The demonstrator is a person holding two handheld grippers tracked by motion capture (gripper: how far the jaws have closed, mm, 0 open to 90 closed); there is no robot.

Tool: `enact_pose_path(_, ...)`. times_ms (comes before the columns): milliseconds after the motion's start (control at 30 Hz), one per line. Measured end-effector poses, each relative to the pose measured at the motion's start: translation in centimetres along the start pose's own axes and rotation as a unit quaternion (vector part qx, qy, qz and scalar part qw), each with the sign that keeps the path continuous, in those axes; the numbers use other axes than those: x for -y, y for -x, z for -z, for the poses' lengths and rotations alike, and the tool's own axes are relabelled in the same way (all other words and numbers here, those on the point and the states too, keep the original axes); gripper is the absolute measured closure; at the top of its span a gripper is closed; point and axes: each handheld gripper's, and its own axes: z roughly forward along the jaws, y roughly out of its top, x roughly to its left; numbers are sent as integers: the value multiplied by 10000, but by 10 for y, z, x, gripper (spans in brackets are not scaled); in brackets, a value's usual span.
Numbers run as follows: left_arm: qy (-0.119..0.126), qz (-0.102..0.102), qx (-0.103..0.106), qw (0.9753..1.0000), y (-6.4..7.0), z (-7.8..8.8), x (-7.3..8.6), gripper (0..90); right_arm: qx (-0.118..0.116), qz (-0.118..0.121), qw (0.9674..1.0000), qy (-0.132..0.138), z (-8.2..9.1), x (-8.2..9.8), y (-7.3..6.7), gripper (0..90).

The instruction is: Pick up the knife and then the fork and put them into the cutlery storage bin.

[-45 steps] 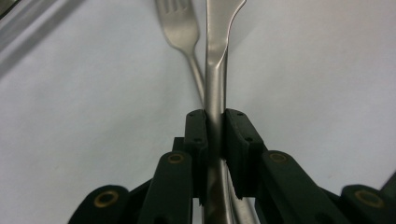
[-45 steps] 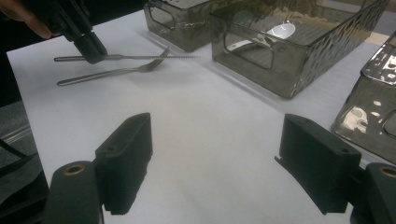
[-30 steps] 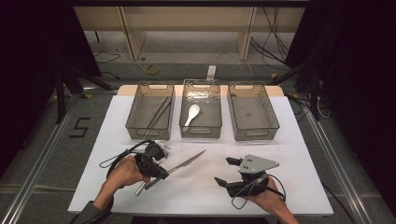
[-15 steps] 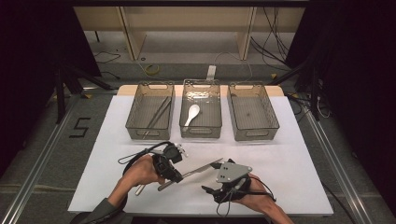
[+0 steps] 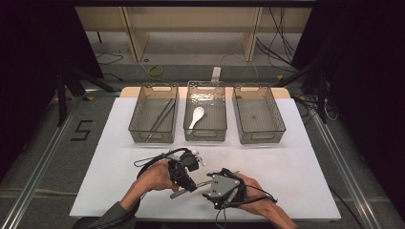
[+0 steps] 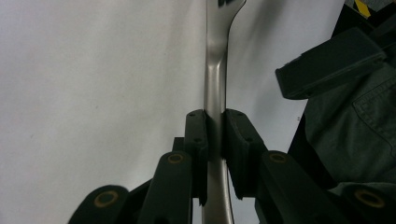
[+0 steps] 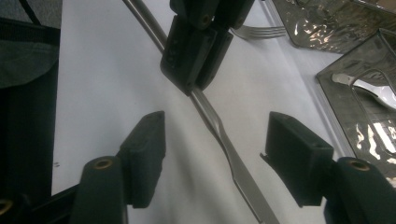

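Fork point(image 7: 219, 128) held clear of the white table point(image 5: 305, 167), near its front edge and between the two hands. Left gripper point(image 6: 215, 133) is clamped across the handle partway along, pads pressing flat on both sides of the metal. In the right gripper view the prongs poke out beyond that grip toward the trays, and the handle end runs down and back between the right gripper's own jaws.

Right gripper point(image 7: 212, 158) straddles that free handle end. Its jaws have just been closing but stand apart, a gap on each side, no pad touching the metal yet. The fork's long axis crosses the gap at a slant, a little nearer the right-hand pad at the bottom.

So the handover turns on this: handle lies dead ahead of the right gripper, inside its jaws, and the right hand point(image 5: 253, 188) sits just beside the left.

Fork is plain grey steel, slim, slightly waisted handle, dull sheen.
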Motion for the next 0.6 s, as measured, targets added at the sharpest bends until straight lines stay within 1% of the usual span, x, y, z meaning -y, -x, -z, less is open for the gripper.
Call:
enact_pose_path(100,-36,-19,31,10000,2,0,-3,788,44,150,9998,-143,-3,1,-2,436)
enact_pose_path(167,-37,-45,44,10000,3,0,-6,788,63,362,9991,-231,-5,1,-2,452)
enact_pose_path(200,-50,-51,59,10000,4,0,-7,788,30,374,9990,-241,-6,2,-3,465)
enact_pose_path(233,-76,-71,61,9999,5,1,-8,788,60,467,9985,-282,-7,2,-2,481)
enact_pose_path(267,-68,-108,59,9999,5,1,-9,788,86,493,9983,-311,-7,2,-3,494)
enact_pose_path(300,-63,-103,77,9999,6,1,-10,788,119,501,9981,-339,-7,1,-4,507)
enact_pose_path(333,-81,-127,85,9999,6,1,-11,788,129,574,9977,-333,-8,1,-3,522)
enact_pose_path(367,-49,-114,98,9999,7,1,-12,788,136,601,9976,-326,-9,1,-4,533)
enact_pose_path(433,-66,-146,111,9998,8,1,-13,788,128,620,9972,-388,-10,1,-6,552)
enact_pose_path(467,-64,-149,118,9998,8,1,-13,788,171,684,9967,-393,-10,1,-6,570)
enact_pose_path(533,-102,-172,142,9997,8,0,-13,788,237,715,9964,-389,-10,1,-9,596)
enact_pose_path(600,-130,-175,156,9996,8,-1,-14,788,215,773,9960,-388,-10,0,-9,618)
